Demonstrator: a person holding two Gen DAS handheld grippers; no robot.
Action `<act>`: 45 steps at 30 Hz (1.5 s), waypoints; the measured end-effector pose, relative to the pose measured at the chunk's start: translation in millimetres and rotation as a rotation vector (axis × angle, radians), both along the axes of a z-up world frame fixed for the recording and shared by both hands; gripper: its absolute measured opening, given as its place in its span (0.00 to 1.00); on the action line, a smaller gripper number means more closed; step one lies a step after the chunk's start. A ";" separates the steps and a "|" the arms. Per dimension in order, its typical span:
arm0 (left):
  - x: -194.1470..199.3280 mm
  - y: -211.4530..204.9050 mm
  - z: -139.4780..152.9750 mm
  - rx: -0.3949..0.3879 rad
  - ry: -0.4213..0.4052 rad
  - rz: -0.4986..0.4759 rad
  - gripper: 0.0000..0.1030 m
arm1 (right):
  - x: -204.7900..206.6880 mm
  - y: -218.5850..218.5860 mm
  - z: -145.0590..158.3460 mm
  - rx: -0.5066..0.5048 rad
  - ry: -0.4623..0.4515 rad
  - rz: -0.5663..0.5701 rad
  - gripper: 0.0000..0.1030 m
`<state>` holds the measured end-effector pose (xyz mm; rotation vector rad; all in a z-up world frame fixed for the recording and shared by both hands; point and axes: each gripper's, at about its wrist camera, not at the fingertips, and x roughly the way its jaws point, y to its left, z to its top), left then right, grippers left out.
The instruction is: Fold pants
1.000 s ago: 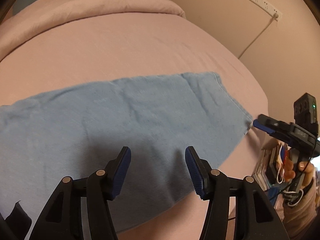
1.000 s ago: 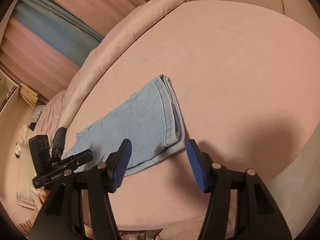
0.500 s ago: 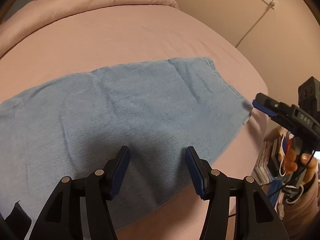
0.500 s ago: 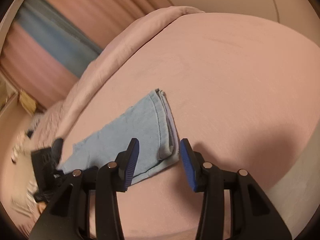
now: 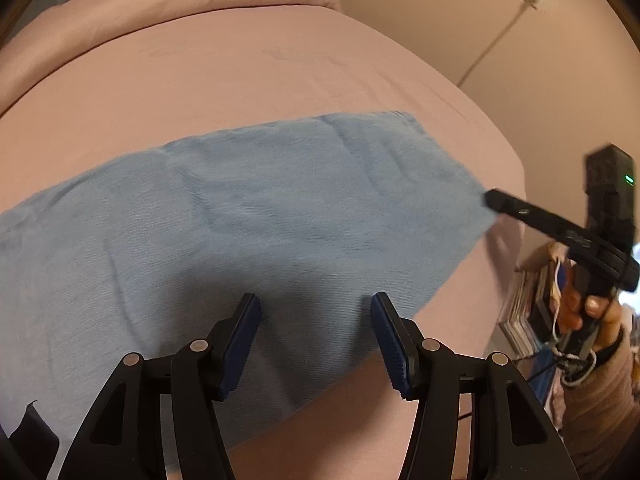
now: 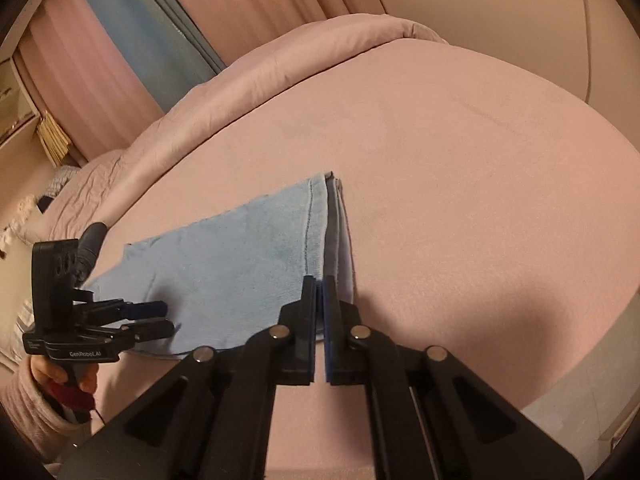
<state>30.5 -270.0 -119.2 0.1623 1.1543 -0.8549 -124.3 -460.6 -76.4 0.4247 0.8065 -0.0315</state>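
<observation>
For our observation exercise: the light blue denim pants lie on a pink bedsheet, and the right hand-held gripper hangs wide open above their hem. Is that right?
Not quite. In the right wrist view, the right hand-held gripper is shut on the hem of the light blue denim pants, not wide open. They do lie on the pink bedsheet.

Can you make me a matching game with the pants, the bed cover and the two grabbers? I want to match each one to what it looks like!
1. pants
2. bed cover
3. left gripper
4. right gripper

A. pink
B. jaws apart
C. light blue
D. pinched shut on the hem

Pairs: 1-C, 2-A, 3-B, 4-D
</observation>
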 end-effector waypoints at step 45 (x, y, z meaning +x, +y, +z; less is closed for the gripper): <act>18.4 42.4 -10.8 -0.145 0.114 0.172 0.54 | 32.5 53.6 7.5 0.240 -0.128 -0.149 0.13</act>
